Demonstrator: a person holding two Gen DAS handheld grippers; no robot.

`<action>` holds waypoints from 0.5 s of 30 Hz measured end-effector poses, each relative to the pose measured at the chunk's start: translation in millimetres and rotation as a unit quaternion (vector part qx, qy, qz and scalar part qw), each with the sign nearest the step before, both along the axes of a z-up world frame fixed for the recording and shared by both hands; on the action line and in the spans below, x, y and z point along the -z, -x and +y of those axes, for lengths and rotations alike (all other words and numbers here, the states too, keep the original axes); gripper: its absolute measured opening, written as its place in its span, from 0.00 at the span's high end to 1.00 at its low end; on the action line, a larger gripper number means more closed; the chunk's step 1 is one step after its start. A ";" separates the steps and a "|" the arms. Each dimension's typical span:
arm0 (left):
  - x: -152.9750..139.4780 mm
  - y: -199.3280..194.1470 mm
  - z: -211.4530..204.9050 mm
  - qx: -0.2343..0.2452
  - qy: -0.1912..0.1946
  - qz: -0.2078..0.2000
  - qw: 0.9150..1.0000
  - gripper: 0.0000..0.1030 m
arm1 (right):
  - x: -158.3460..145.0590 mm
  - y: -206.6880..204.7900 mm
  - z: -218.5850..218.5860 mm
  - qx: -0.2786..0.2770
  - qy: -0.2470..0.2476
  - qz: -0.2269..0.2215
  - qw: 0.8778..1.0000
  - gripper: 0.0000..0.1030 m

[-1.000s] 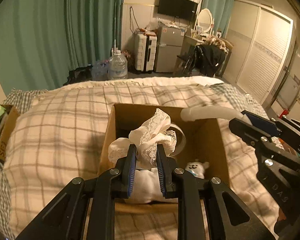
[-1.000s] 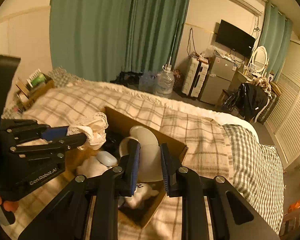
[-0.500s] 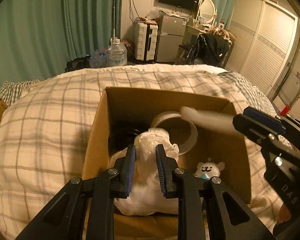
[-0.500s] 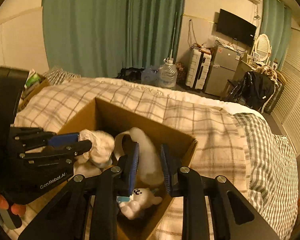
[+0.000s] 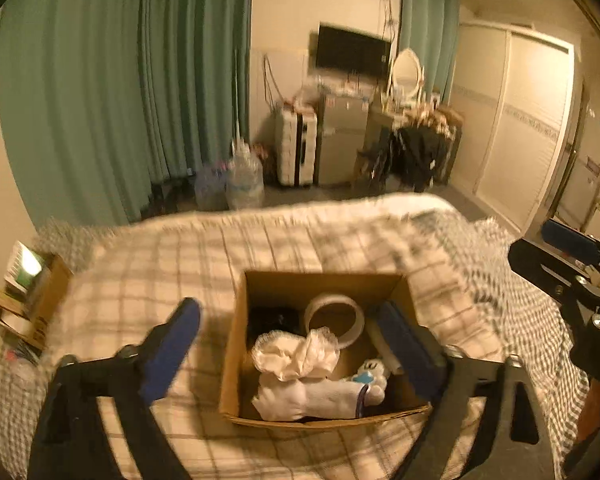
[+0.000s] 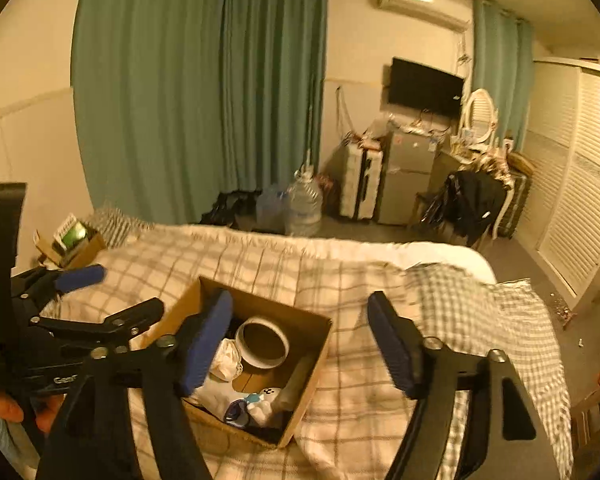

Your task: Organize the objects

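The left claw (image 5: 288,344) hangs with its blue-padded fingers spread wide and nothing between them, above the open brown cardboard box (image 5: 236,360) on the plaid-blanketed bed (image 5: 140,264); the right claw (image 6: 300,344) is likewise agape and empty over the same box. Inside lie a crumpled white lace-trimmed cloth (image 5: 296,354) near the middle, a white ring-shaped roll of tape (image 5: 334,320) toward the far side, a small white bear toy (image 5: 370,372) at the near right, and a pale cylindrical handle (image 6: 294,384) leaning along the right wall. The packing looks largely done. To finish well, I would lift both claws straight up, clear of the box rim, so no pad snags the lace, then look for stray items before reaching again.
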State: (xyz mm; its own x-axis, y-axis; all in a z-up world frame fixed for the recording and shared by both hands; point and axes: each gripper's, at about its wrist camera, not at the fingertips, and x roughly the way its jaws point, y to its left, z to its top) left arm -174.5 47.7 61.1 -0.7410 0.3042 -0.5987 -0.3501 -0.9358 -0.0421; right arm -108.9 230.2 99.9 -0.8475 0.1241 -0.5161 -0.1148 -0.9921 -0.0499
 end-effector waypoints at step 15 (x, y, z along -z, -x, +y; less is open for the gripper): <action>-52.5 -99.0 -45.1 -0.016 -0.004 0.111 0.994 0.00 | -45.7 -111.5 -14.8 0.041 0.009 0.093 0.995 0.00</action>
State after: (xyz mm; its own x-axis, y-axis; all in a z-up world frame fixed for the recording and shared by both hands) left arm -75.5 2.7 113.6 -0.8635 0.2832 -0.4173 -0.3225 -0.9463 0.0252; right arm 2.6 215.4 145.5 -0.9160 0.1901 -0.3533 -0.2020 -0.9794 -0.0031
